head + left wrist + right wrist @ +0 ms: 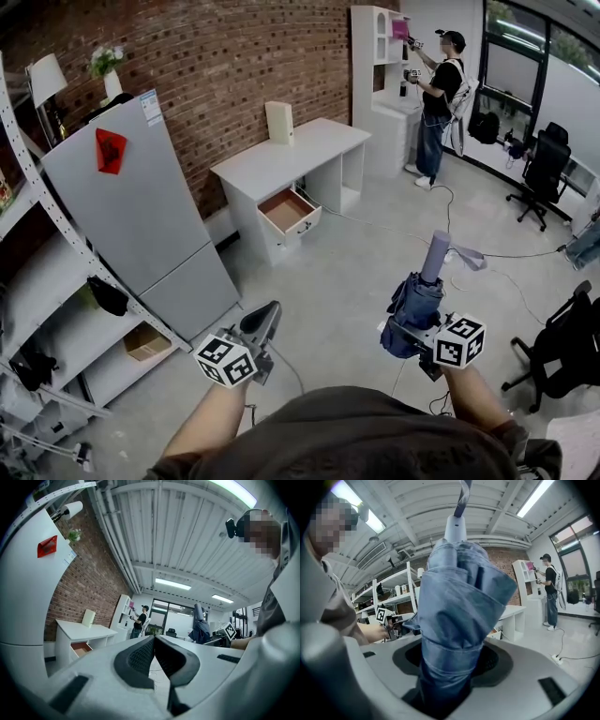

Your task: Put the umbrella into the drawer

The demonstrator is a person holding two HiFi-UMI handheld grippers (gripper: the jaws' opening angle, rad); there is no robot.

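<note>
Head view, left side first: a grey cabinet point(131, 206) stands before the brick wall; nearer me my left gripper point(269, 317) hangs over the bare floor with its jaws pressed together on nothing, and its own camera shows the dark pads meeting tip to tip.

Toward the middle, the white desk point(291, 155) sits against the wall; the drawer point(289, 210) under its left end is pulled out, and its wooden bottom looks bare from here.

Right of that, my right gripper point(412, 328) is clamped on the folded blue umbrella point(424, 292), low on the bundle of cloth; the rest of the bundle and the pale handle end rise beyond the jaws, and in the right gripper view the cloth fills the gap between the pads.

What matters for me: the drawer lies ahead and to the left of the umbrella, well apart across open floor; the empty left gripper is the nearer one to it, but the load is in the right. The umbrella's long axis stands roughly upright, crosswise to the jaws; I judge it must be tipped flat and lined up with the drawer's length to go in.
</note>
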